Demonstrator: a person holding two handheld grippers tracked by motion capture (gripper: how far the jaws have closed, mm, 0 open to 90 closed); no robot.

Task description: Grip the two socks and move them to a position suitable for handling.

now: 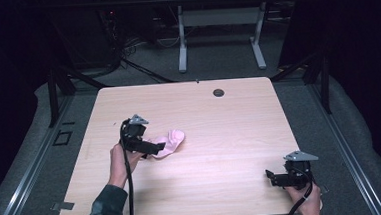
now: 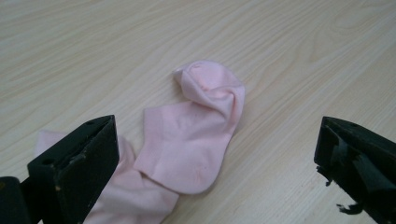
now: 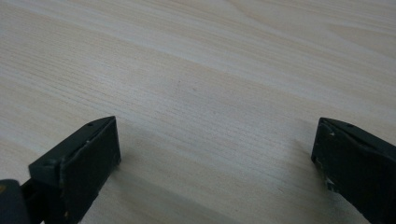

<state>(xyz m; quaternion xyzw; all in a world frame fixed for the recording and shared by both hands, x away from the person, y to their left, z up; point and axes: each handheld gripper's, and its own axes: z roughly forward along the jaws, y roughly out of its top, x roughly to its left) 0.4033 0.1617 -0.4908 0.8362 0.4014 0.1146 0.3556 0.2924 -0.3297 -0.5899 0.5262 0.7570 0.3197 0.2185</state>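
Observation:
A pale pink sock (image 1: 170,143) lies crumpled on the light wooden table (image 1: 220,135), left of centre. My left gripper (image 1: 153,148) hovers at the sock's left end, jaws wide open. In the left gripper view the sock (image 2: 187,140) sits between and ahead of the two black jaws, its toe end rolled over, and a second fold of pink fabric (image 2: 126,196) runs beside the left jaw. My right gripper (image 1: 272,176) rests near the table's front right corner, open, with bare wood (image 3: 210,116) between its jaws.
A small round grommet hole (image 1: 218,92) sits near the table's far edge. Behind the table stands another desk's white frame (image 1: 182,43) on grey carpet. Dark curtains flank both sides.

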